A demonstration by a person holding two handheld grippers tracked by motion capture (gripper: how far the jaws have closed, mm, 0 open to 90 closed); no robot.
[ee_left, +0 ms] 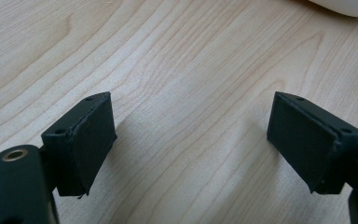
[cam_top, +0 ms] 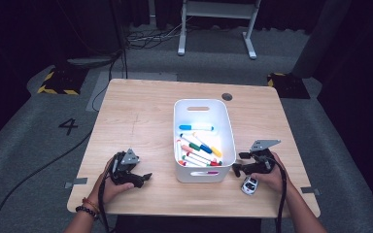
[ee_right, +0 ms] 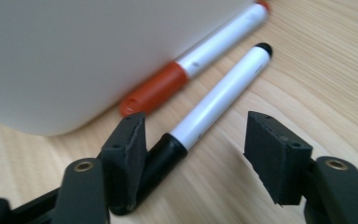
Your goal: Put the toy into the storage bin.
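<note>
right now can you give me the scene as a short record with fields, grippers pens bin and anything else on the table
left gripper: open, nothing between the jaws, low over bare table
right gripper: open, jaws either side of the black-capped pen, one jaw right beside its cap
orange-capped pen: lies along the wall of the white bin, beside the black-capped pen
bin contents: a loose pile of coloured pens
also on table: small toy car by the right hand
</note>
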